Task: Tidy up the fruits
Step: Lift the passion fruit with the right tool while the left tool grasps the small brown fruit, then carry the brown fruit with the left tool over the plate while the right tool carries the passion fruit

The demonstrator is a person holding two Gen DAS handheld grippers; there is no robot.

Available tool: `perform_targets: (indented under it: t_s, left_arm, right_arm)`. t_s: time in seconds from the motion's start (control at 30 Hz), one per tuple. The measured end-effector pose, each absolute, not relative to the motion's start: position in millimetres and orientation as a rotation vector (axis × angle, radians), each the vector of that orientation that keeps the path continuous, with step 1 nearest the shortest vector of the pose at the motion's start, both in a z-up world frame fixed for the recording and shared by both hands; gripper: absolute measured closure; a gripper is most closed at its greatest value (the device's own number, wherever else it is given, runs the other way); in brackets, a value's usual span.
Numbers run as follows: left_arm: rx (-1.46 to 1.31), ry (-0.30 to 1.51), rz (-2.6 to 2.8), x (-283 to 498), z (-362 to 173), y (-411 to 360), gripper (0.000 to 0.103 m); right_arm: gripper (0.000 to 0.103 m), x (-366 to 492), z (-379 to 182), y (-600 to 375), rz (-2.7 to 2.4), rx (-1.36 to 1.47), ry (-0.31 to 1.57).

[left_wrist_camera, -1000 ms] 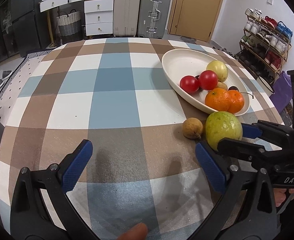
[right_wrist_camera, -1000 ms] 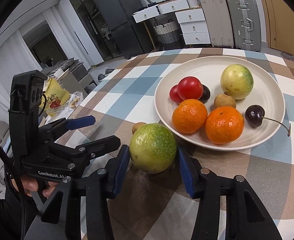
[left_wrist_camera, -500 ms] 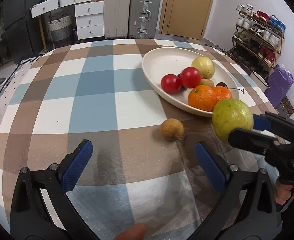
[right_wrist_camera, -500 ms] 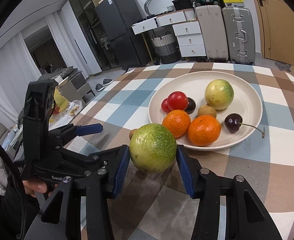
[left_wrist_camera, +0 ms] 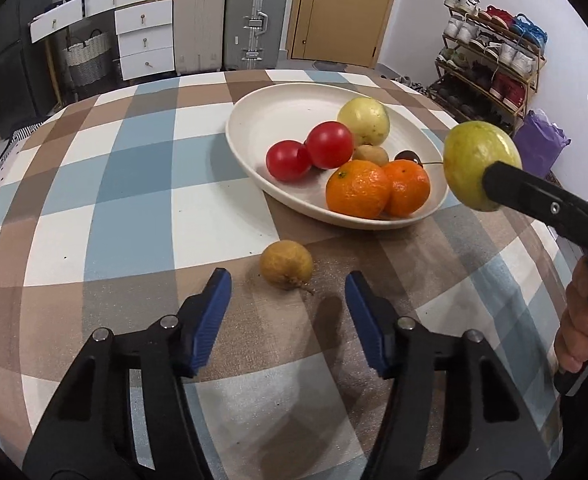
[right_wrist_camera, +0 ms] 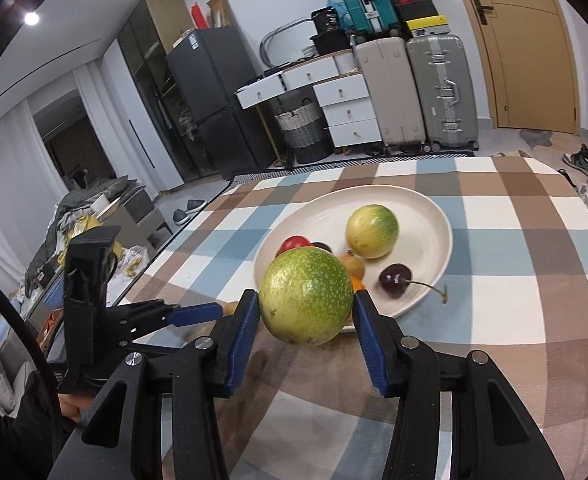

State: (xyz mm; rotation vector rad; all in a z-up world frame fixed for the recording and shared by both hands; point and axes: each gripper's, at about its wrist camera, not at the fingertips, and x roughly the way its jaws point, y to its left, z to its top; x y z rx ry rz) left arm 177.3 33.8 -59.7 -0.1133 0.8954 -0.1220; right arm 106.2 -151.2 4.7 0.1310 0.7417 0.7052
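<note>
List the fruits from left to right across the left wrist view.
Small brown fruit on the cloth → left tomato → right tomato → front orange → second orange → green fruit held in the right gripper.

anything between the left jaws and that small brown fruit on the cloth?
No. In the left wrist view, only bare checked tablecloth lies between the left gripper and the small round yellow-brown fruit just ahead.
</note>
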Motion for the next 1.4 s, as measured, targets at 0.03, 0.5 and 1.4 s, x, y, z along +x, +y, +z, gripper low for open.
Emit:
perform_targets:
  t_s: [0.03,0.5,1.4]
  left_arm:
    - [-0.117,0.894,-0.121,178,-60,34,0.048]
    - [-0.149,0.841,-0.159,174,-53,32,0.078]
    - [-0.11,0.673,-0.125,170,31,27,0.078]
  right_arm:
    - [0.055,108,4,-153,0.697,0.134,0.743]
    - [0.055,114,0,-161,0.656,0.167,0.743]
    - [0.055,141,37,-189,0.574,0.166,0.696]
